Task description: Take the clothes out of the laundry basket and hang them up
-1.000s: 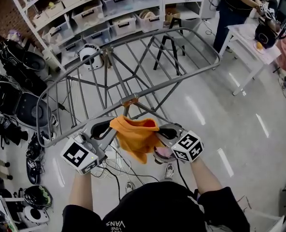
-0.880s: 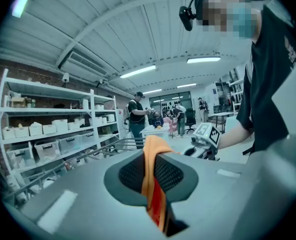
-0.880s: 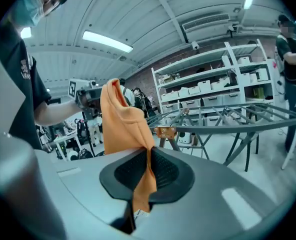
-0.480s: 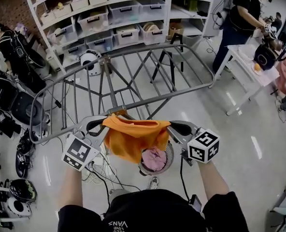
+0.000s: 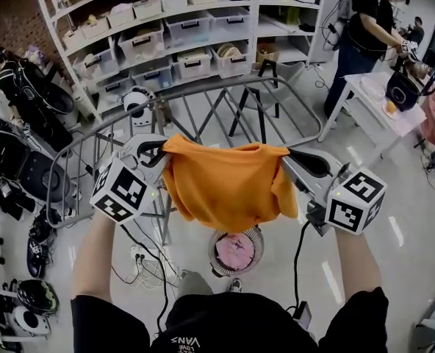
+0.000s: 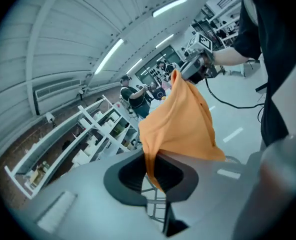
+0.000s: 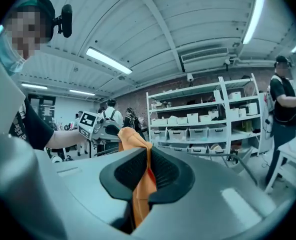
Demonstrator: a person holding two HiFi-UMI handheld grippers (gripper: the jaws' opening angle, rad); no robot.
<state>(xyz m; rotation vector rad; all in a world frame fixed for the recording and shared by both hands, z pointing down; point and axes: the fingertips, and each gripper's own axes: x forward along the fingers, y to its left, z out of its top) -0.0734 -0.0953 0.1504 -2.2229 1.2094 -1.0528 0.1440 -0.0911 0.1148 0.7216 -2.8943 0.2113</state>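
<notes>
Each clenched on a top corner, the left claw [image 5: 161,151] and the right claw [image 5: 291,155] hold the orange garment [image 5: 228,186] stretched flat above the laundry basket [image 5: 211,259], probably so it can go over the drying rack [image 5: 217,85].

Bright, even indoor lighting; heavy fisheye distortion.
Light comes from ceiling tube lights [image 7: 108,60]; pale reflections streak the glossy floor [image 5: 394,230] at the head view's right. Both gripper views blacken at the corners; shelving [image 5: 203,9] bows near frame edges.
</notes>
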